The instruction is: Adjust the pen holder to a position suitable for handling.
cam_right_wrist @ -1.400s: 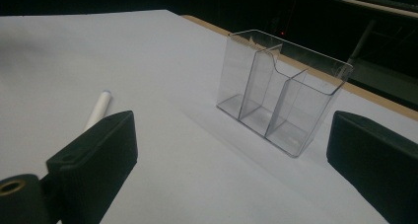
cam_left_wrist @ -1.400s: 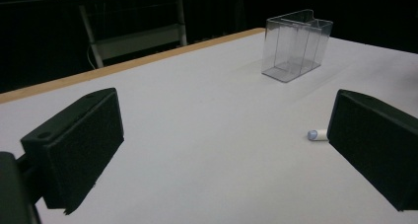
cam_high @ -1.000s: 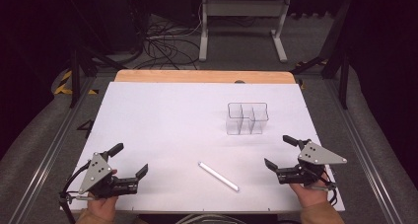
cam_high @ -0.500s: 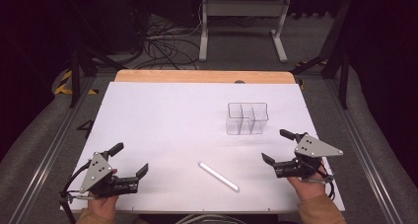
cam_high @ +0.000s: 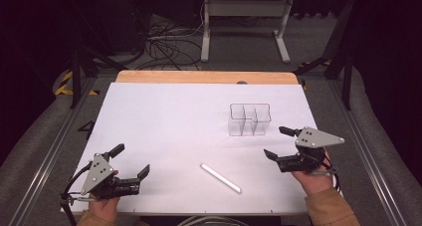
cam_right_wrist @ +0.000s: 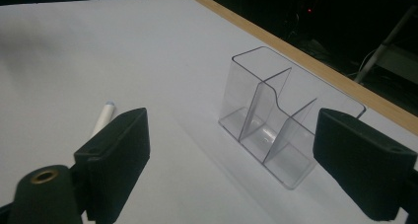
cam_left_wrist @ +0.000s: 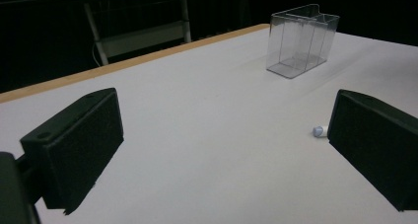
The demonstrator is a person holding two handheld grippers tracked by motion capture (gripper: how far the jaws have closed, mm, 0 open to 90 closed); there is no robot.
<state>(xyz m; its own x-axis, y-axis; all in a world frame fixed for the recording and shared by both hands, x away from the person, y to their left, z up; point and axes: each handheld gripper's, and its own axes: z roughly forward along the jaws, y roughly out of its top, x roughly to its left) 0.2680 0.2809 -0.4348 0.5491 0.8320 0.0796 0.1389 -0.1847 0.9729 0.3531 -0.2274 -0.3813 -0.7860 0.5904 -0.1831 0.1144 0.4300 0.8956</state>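
A thin white cylindrical stick [cam_high: 220,177] lies flat on the white surface [cam_high: 164,121], in front of and slightly left of the clear plastic divided container [cam_high: 249,119], well apart from it. The right claw [cam_high: 278,143] hangs just right of the container, nearer the person; its jaws have just been closing a little, yet stand released with nothing between them. The left claw [cam_high: 130,161] sits far left of the container, released and empty.

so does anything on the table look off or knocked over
Nothing stands out. The clear organizer stands upright and empty, and the white pen lies flat on the table, apart from both open grippers.
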